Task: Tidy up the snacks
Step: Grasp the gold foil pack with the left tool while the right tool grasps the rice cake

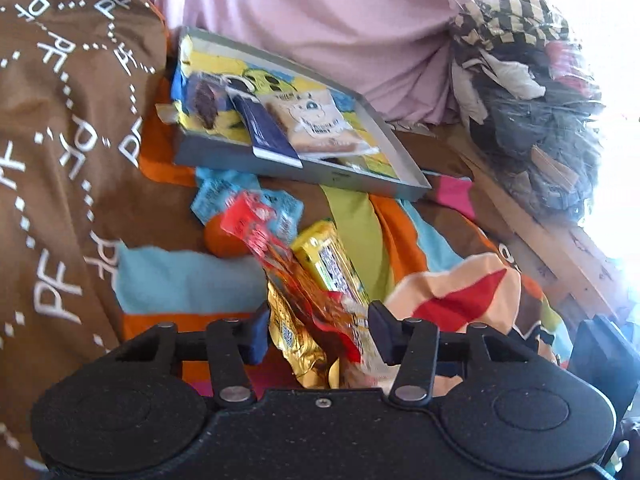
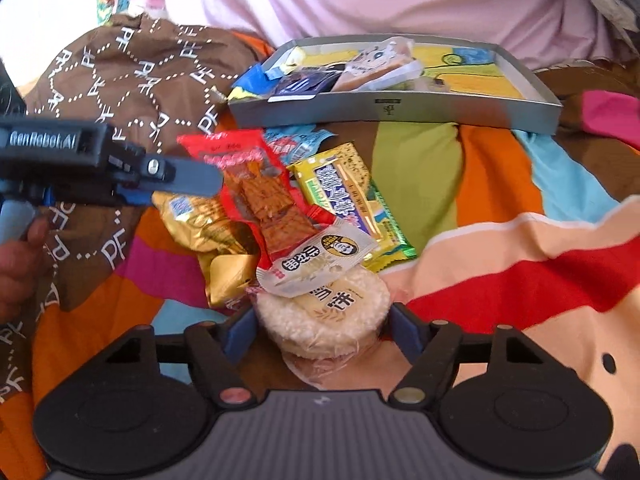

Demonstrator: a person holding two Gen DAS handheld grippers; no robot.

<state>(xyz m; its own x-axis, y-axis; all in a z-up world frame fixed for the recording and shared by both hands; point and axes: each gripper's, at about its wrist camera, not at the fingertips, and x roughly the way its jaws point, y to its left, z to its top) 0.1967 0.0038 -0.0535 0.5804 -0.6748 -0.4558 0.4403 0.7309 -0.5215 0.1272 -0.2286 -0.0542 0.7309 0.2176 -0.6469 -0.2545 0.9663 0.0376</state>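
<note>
Right wrist view showed my right gripper (image 2: 322, 330) spread wide, its fingers flanking the round rice cake (image 2: 324, 320) without visibly pressing it; I judged the cake not yet grasped. It lay on the bed's striped cover (image 2: 500, 184), at the near end of a pile, directly between my fingertips, so this hand was the nearer one. The tray (image 2: 400, 114) stood straight ahead beyond the pile, already carrying a few packets. My left gripper (image 1: 318, 330) was also released, straddling the tail of the red packet (image 1: 264, 236), whose long axis ran away from it toward the tray. The yellow packet (image 1: 326, 264) lay just beside the red one, nearly parallel to it, and a gold packet (image 1: 298, 344) lay partly beneath.
</note>
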